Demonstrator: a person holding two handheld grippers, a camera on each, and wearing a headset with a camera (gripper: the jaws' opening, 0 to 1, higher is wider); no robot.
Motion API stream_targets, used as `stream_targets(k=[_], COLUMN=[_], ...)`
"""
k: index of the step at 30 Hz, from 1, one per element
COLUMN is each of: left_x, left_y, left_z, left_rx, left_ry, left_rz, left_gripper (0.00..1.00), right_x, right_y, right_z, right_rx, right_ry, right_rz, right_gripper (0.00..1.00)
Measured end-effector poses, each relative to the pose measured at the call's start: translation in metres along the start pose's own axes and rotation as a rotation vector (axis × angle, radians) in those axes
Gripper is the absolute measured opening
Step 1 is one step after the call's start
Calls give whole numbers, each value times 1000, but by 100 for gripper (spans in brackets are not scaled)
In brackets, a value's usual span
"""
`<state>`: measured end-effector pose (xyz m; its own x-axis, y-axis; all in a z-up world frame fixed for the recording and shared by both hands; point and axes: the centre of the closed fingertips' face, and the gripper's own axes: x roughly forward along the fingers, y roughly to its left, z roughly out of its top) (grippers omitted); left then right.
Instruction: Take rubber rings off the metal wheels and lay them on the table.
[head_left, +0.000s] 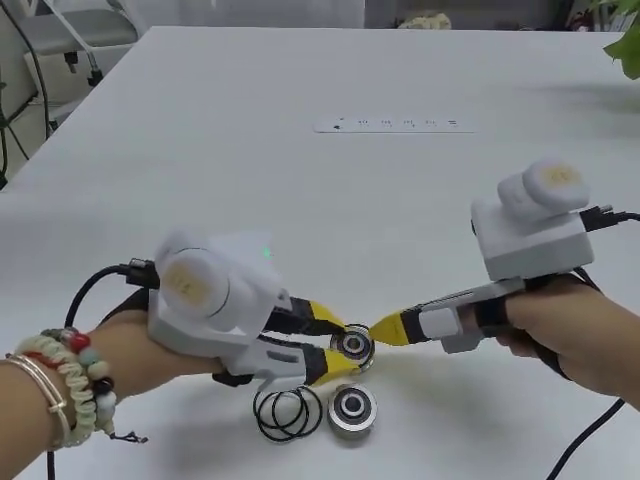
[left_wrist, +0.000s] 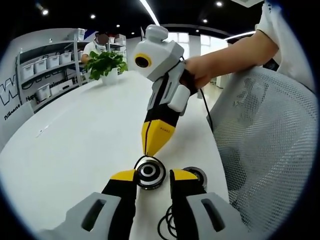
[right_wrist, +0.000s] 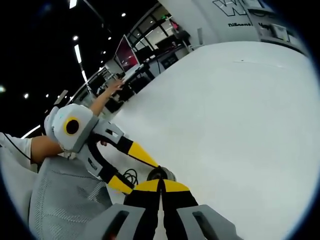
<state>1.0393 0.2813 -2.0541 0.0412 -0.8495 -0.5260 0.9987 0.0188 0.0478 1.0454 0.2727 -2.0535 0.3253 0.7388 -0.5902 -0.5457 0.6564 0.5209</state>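
My left gripper (head_left: 343, 343) is shut on a small metal wheel (head_left: 355, 346), held just above the table between its yellow jaws (left_wrist: 151, 171). From the right, my right gripper (head_left: 383, 328) meets the wheel's rim with its jaws shut. A thin black rubber ring (left_wrist: 144, 159) loops up from the wheel to its pinched tips (left_wrist: 154, 150). In the right gripper view the wheel (right_wrist: 161, 173) sits just past the closed tips (right_wrist: 161, 183). A second metal wheel (head_left: 352, 410) lies on the table in front. Loose black rings (head_left: 288, 412) lie beside it.
The white table (head_left: 300, 180) stretches far ahead, with a thin printed strip (head_left: 395, 125) lying on it. A mesh chair (left_wrist: 260, 150) stands at the table's near side. A potted plant (left_wrist: 105, 64) stands at the far end.
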Motion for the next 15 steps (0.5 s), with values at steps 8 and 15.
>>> stream_targets(k=[8, 15], left_x=[-8, -18], left_y=[-2, 4], left_z=[10, 20], left_rx=[8, 17], left_ry=[-15, -32], left_rz=[-21, -4], left_gripper=[39, 48], right_x=[0, -1], right_y=[-1, -1], right_z=[0, 1], right_rx=[0, 4], right_ry=[1, -6], right_rz=[-4, -3], right_gripper=[0, 0])
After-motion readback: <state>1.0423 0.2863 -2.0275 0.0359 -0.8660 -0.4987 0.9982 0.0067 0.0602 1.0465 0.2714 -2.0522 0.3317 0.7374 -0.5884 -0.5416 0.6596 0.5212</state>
